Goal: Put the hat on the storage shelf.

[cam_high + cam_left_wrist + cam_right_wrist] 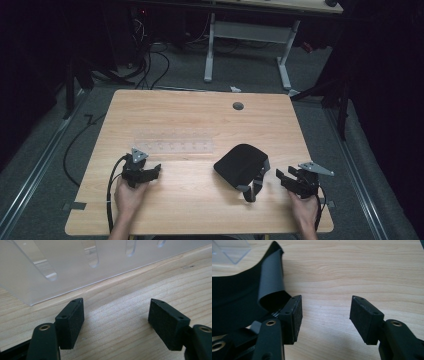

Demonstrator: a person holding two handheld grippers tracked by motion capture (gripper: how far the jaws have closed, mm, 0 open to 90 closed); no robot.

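A black fabric item with grey straps (244,169) lies on the wooden table (200,120), right of centre. In the right gripper view its curled edge (268,282) lies just left of the left jaw. My right gripper (283,177) (325,317) rests on the table beside the strap, open, nothing between its jaws. A clear plastic rack with slots (172,146) (75,265) lies flat left of centre. My left gripper (154,171) (116,320) sits just in front of the rack, open and empty.
A round cable hole (238,106) is in the table's far part. Cables trail from both grippers off the near edge. Beyond the table stand a white desk frame (250,35) and floor cables (150,60).
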